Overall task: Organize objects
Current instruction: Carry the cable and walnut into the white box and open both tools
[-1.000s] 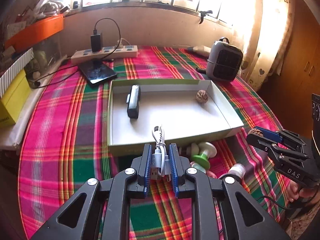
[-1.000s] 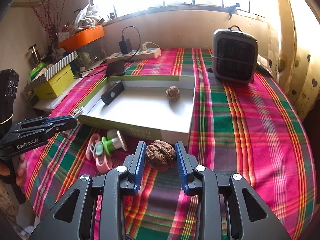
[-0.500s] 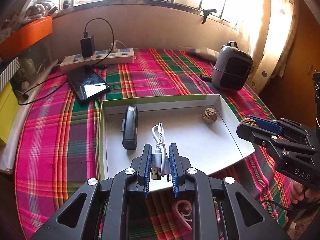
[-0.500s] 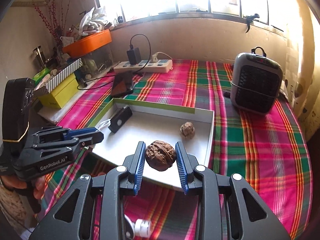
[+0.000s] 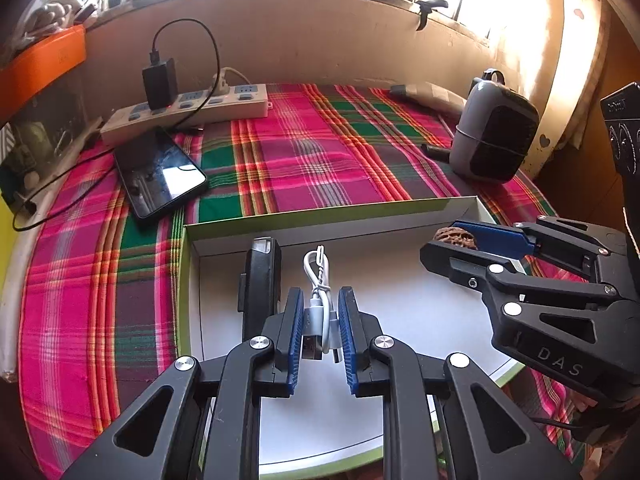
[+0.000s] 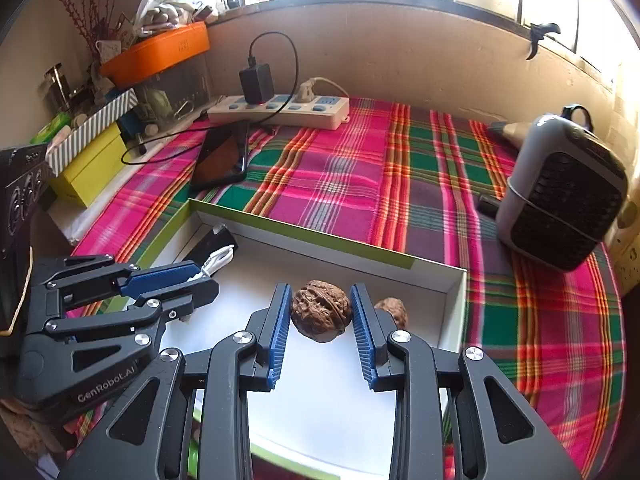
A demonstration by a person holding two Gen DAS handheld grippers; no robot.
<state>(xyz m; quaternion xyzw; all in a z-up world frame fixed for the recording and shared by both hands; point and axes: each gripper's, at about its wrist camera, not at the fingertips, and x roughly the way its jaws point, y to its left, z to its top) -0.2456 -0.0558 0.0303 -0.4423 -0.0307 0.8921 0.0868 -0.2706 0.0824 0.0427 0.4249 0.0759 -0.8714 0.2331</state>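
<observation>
Left wrist view: your left gripper (image 5: 319, 330) pinches a coiled white USB cable (image 5: 318, 300) above the white tray (image 5: 432, 312); light and floppy, so hold its bundled middle. Right wrist view: your right gripper (image 6: 322, 326) clamps a walnut (image 6: 321, 310) over the tray beside another walnut (image 6: 394, 309); hard, round, slippery, so grip its widest part.

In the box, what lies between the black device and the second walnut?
Only bare white floor of the box, in the right wrist view, from the black device to the second walnut; both loaded grippers hang over it.
</observation>
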